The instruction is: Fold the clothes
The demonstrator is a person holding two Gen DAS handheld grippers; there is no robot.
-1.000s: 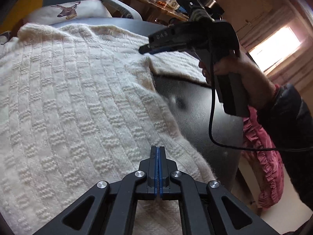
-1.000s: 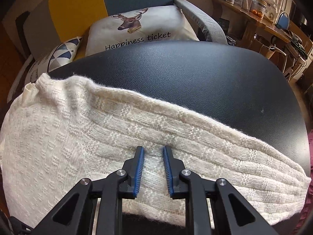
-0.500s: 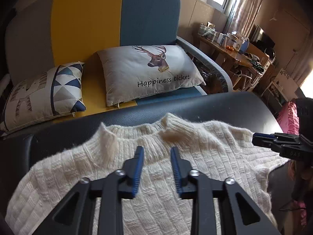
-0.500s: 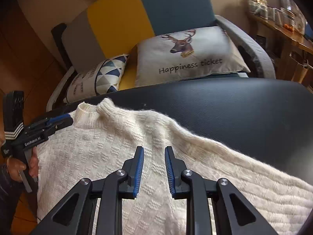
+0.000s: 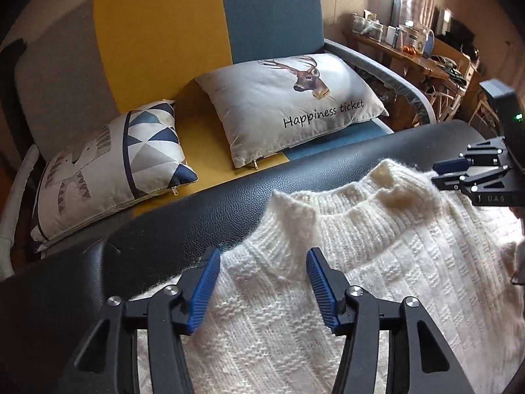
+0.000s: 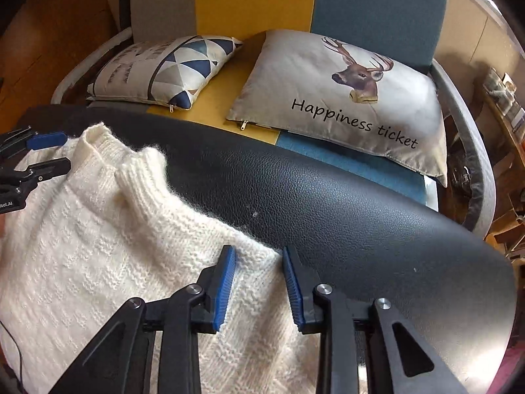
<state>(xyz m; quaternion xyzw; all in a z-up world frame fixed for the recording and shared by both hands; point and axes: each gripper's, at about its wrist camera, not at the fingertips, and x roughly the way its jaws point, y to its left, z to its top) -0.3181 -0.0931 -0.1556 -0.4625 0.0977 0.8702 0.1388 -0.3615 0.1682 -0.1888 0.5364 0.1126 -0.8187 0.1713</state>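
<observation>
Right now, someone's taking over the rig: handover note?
Left gripper: jaws opening, nothing pinched; it hovers over the white knit sweater just left of the collar.
Right gripper: jaws opening, also holding nothing, over the sweater's shoulder edge on the other side of the collar.
Sweater lies on the black leather table, collar toward the sofa.
Done: sweater laid down, collar end showing; the lower part is out of view.
Left: regrip at both shoulders and make the next fold.
</observation>
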